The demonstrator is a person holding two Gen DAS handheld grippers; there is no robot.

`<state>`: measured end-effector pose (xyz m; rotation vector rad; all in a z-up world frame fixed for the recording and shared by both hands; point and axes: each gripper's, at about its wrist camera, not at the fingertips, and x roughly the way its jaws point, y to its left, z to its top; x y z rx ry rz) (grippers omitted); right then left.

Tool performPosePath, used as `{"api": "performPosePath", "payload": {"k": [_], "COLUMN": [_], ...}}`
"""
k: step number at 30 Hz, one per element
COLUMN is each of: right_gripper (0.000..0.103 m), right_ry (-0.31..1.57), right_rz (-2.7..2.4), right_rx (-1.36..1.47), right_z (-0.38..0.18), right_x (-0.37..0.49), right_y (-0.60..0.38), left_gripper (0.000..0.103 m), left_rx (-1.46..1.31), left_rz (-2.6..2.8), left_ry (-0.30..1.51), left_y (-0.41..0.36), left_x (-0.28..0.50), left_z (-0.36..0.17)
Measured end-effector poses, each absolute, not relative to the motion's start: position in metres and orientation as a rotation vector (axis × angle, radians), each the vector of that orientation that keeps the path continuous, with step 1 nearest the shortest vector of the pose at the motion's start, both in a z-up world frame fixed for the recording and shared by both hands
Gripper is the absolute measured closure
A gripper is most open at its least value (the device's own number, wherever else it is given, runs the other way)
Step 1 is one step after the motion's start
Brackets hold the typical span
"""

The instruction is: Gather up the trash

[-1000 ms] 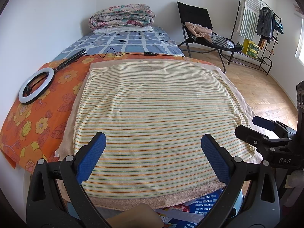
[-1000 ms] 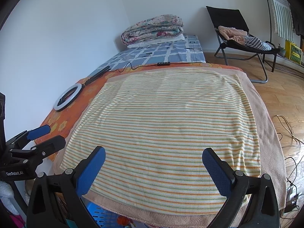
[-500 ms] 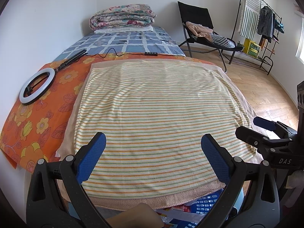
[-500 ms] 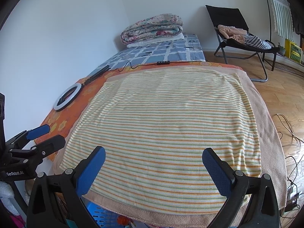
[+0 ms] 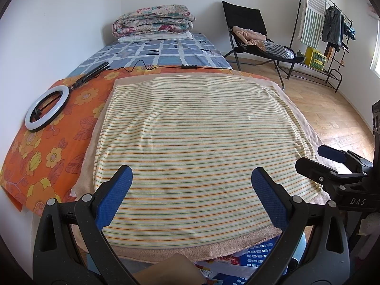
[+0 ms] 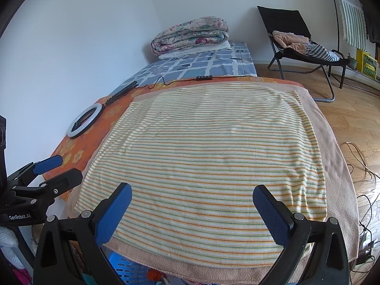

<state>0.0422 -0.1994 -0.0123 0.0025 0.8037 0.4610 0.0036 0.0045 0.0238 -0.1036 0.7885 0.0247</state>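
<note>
Striped terry towel [image 5: 190, 147], cream with orange and green lines, spread flat over a peach underlayer on the near end of the bed [image 5: 163, 49]; surface bare, no litter on it. Left tongs [image 5: 190, 199] released, blue pads wide apart, nothing between, hovering above the towel's near edge. Right tongs [image 6: 190, 211] likewise released and empty, just right of the left pair. Blue slotted basket [image 6: 133, 270] below the near edge, partly hidden by the overhang; colourful wrappers or paper [image 5: 220, 264] inside, likely the trash, contents unclear. Ring light [image 5: 46, 109] far left on orange floral sheet [image 5: 47, 152]. Progress, as judged: nothing held; no loose trash visible; either collection finished or not yet begun, cannot tell which.
</note>
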Motion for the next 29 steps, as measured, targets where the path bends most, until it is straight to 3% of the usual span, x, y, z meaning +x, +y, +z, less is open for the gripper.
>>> {"api": "performPosePath", "payload": {"k": [29], "right_gripper": [0.000], "right_ry": [0.823], "right_rz": [0.467], "right_rx": [0.006], "right_z": [-0.020], "right_x": [0.042], "right_y": [-0.197], "left_gripper": [0.001], "left_rx": [-0.071], "left_rz": [0.037], "left_ry": [0.786], "left_y": [0.023], "left_x": [-0.006], "left_z": [0.018]}}
